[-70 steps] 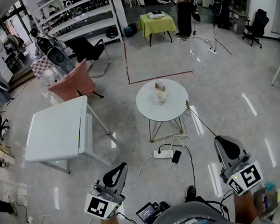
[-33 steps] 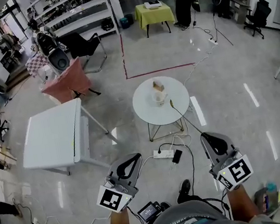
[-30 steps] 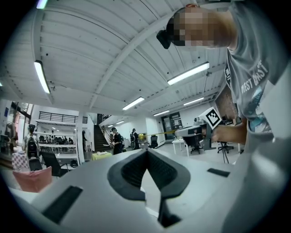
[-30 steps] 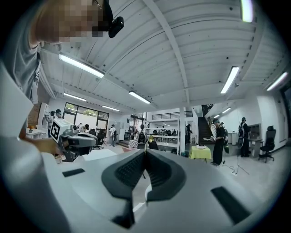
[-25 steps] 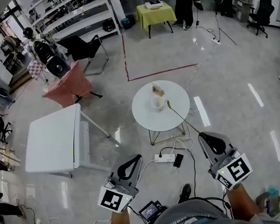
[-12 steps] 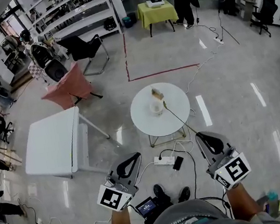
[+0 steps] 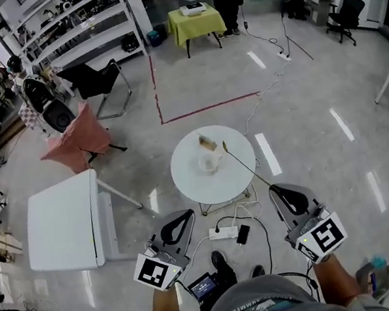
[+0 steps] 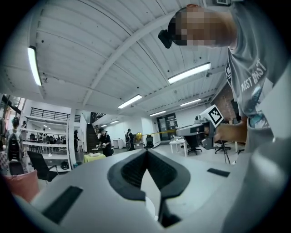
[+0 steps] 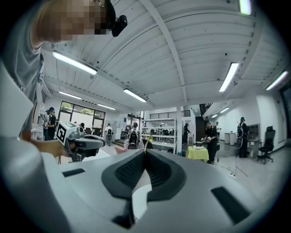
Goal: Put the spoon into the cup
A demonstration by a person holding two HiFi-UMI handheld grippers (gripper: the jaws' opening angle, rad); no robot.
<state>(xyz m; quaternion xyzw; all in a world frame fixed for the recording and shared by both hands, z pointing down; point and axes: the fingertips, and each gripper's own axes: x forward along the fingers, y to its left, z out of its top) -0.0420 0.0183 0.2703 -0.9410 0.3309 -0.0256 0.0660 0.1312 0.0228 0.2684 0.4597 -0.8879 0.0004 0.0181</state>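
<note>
The right gripper (image 7: pixel 274 189) has its dark ribbed jaws pressed together on the near end of a long, thin, yellowish spoon (image 7: pixel 247 165), whose far tip hangs over the round white table (image 7: pixel 188 180), just right of the pale cup (image 7: pixel 208 163). The left gripper (image 7: pixel 188 214), low at near left, has its jaws closed on nothing.

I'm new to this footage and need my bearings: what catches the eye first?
A round white table stands mid-floor with a cup on it. The right tool grips a long thin spoon whose far end reaches over the table, right of the cup. The left tool is shut and empty, low at left.
</note>
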